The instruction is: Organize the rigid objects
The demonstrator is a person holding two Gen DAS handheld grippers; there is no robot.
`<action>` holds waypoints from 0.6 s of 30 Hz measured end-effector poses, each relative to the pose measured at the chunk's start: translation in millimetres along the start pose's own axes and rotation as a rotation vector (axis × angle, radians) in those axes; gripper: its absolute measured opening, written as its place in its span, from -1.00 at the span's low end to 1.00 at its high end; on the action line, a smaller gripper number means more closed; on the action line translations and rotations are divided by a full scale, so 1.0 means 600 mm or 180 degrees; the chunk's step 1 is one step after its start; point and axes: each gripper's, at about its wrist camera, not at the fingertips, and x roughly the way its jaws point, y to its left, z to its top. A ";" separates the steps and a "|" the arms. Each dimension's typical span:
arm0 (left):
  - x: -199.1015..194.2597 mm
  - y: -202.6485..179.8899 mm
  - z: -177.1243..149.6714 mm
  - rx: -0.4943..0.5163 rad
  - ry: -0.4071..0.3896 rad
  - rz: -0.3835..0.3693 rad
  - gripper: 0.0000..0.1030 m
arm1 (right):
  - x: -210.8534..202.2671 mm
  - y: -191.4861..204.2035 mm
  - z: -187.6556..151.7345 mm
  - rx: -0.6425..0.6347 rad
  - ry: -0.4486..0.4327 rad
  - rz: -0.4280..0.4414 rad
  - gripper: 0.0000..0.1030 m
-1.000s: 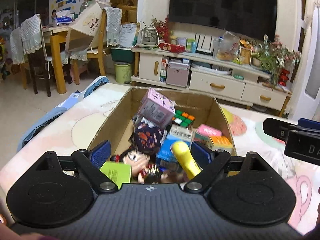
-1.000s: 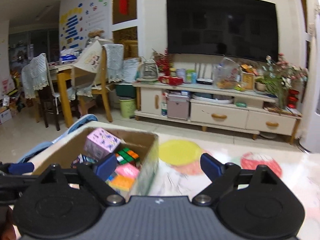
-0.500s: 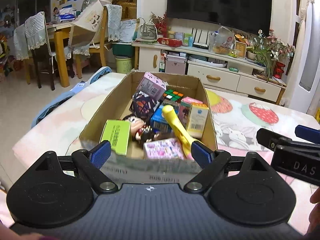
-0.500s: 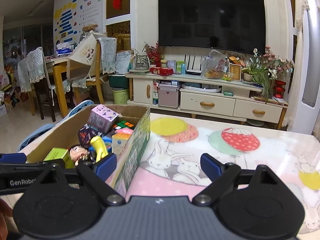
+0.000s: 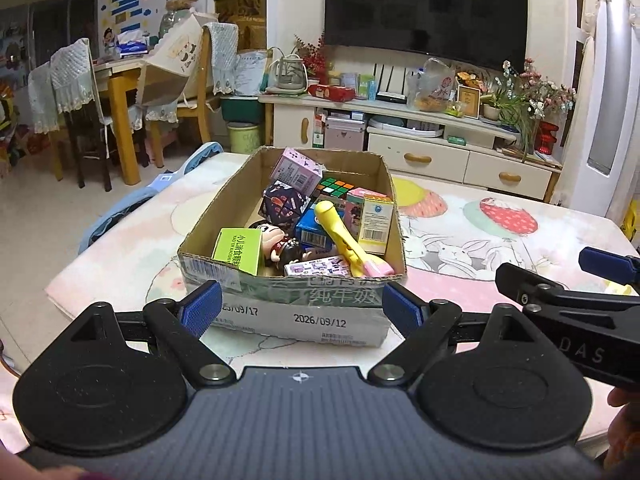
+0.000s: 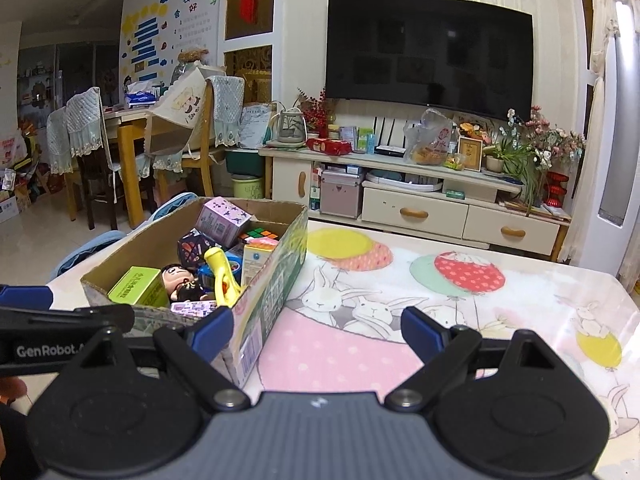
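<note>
An open cardboard box (image 5: 300, 312) (image 6: 272, 292) stands on the table, full of small items: a green carton (image 5: 237, 249), a doll figure (image 5: 276, 242), a yellow toy (image 5: 340, 232), a Rubik's cube (image 5: 335, 187), a pink-purple box (image 5: 298, 170) and others. My left gripper (image 5: 301, 312) hangs open just in front of the box's near wall, nothing between its fingers. My right gripper (image 6: 316, 330) is open too, over the tablecloth to the right of the box, its left pad (image 6: 212, 332) near the box's corner. Each gripper shows at the edge of the other's view.
The table wears a cloth (image 6: 440, 320) printed with rabbits and balloons, bare to the right of the box. Beyond are a TV cabinet (image 5: 420, 148), a wall TV (image 6: 428, 52), chairs and a dining table (image 5: 120, 92) at left. A blue garment (image 5: 132, 208) hangs off the table's left edge.
Both grippers have drawn back from the box toward the near side; the whole box now shows in front of the left gripper. Both jaws kept the same width.
</note>
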 end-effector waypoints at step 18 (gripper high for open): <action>0.005 -0.007 -0.007 0.0031 -0.0066 0.0015 1.00 | -0.026 0.006 -0.021 -0.0065 -0.0099 -0.0062 0.76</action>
